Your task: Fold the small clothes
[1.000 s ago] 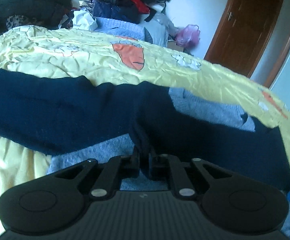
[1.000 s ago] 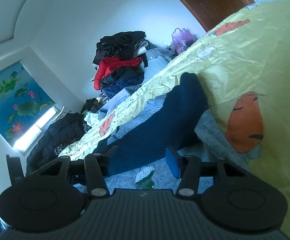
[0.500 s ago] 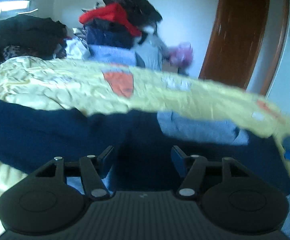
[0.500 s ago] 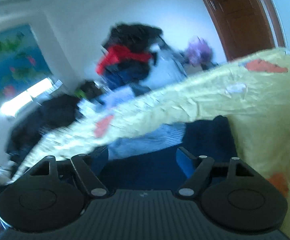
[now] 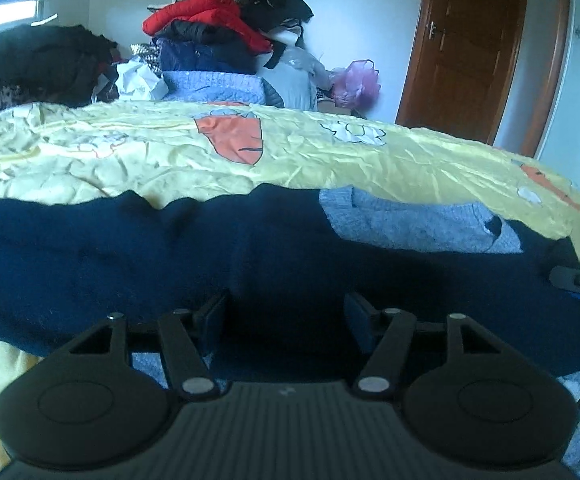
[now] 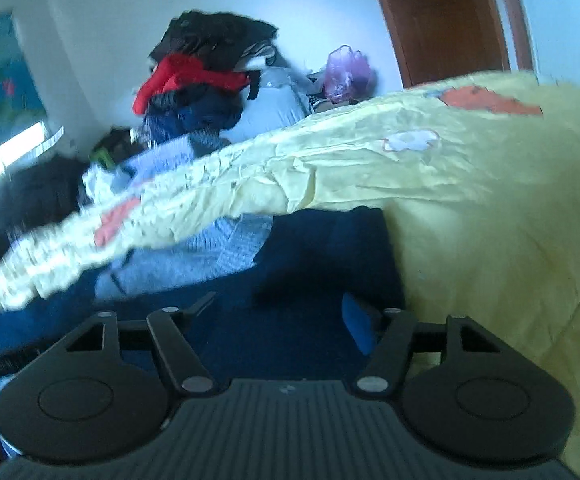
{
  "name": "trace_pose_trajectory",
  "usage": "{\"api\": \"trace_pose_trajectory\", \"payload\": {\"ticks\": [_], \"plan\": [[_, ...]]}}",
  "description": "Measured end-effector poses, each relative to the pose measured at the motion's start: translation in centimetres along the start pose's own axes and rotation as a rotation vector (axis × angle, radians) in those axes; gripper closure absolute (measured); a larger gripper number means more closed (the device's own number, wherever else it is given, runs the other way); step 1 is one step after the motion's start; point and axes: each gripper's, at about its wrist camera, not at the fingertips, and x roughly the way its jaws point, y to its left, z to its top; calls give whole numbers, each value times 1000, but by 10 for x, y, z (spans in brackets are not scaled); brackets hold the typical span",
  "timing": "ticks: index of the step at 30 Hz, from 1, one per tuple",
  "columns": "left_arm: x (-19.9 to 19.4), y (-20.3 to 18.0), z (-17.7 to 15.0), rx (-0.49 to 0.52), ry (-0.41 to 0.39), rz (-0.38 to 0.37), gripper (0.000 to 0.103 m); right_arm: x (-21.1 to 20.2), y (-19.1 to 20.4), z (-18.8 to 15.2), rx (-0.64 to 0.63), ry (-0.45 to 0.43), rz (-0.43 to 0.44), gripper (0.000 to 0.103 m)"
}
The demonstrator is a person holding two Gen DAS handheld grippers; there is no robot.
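A small navy and grey knitted sweater (image 5: 169, 248) lies on the yellow bedspread (image 5: 129, 152), its navy sleeves folded across the grey body (image 5: 410, 220). My left gripper (image 5: 285, 316) is open and empty just above the navy sleeve. My right gripper (image 6: 277, 316) is open and empty over the sweater's navy part (image 6: 322, 248) at its right end. Its fingers (image 5: 574, 280) show at the right edge of the left wrist view. The right wrist view is motion-blurred.
A tall pile of clothes (image 5: 225, 28) stands behind the bed against the white wall. A dark heap (image 5: 37, 64) lies at the far left. A purple plastic bag (image 5: 356, 80) and a brown wooden door (image 5: 470, 48) are at the right.
My left gripper let go of the navy sleeve and opened; the sleeve now lies flat across the sweater. My right gripper swung round over the sweater's right end, still open.
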Motion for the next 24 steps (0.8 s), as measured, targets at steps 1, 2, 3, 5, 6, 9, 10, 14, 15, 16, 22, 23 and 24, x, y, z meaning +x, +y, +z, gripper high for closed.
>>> {"api": "trace_pose_trajectory", "payload": {"ticks": [1, 2, 3, 5, 6, 9, 10, 14, 15, 16, 22, 23, 24], "plan": [[-4, 2, -1, -12, -6, 11, 38, 1, 5, -1, -26, 4, -12, 30], [-10, 7, -2, -34, -17, 22, 38, 2, 8, 0, -46, 8, -21, 28], [-19, 16, -3, -67, -38, 26, 38, 3, 12, 1, -64, 11, -31, 28], [-43, 41, -6, -143, -93, 17, 34, 2, 14, 0, -77, 10, -36, 28], [-55, 57, -7, -180, -123, 12, 28, 1, 13, 0, -71, 8, -33, 28], [-89, 118, -7, -308, -209, 42, 26, 0, 8, 1, -44, 3, -15, 28], [-98, 140, -7, -356, -232, 55, 25, 0, 9, 1, -44, 3, -12, 27], [-120, 242, -6, -621, -291, 174, 19, 1, 10, 1, -52, 5, -13, 24], [-122, 268, -7, -701, -286, 197, 19, 1, 11, 1, -53, 5, -15, 24], [-122, 291, -10, -787, -278, 210, 19, 1, 11, 1, -53, 5, -15, 24], [-98, 355, -13, -939, -227, 204, 19, 1, 12, 1, -51, 4, -13, 24], [-94, 360, -15, -948, -224, 199, 20, 1, 12, 1, -51, 4, -12, 24], [-87, 364, -15, -963, -214, 185, 20, 1, 12, 1, -50, 4, -12, 24]]}}
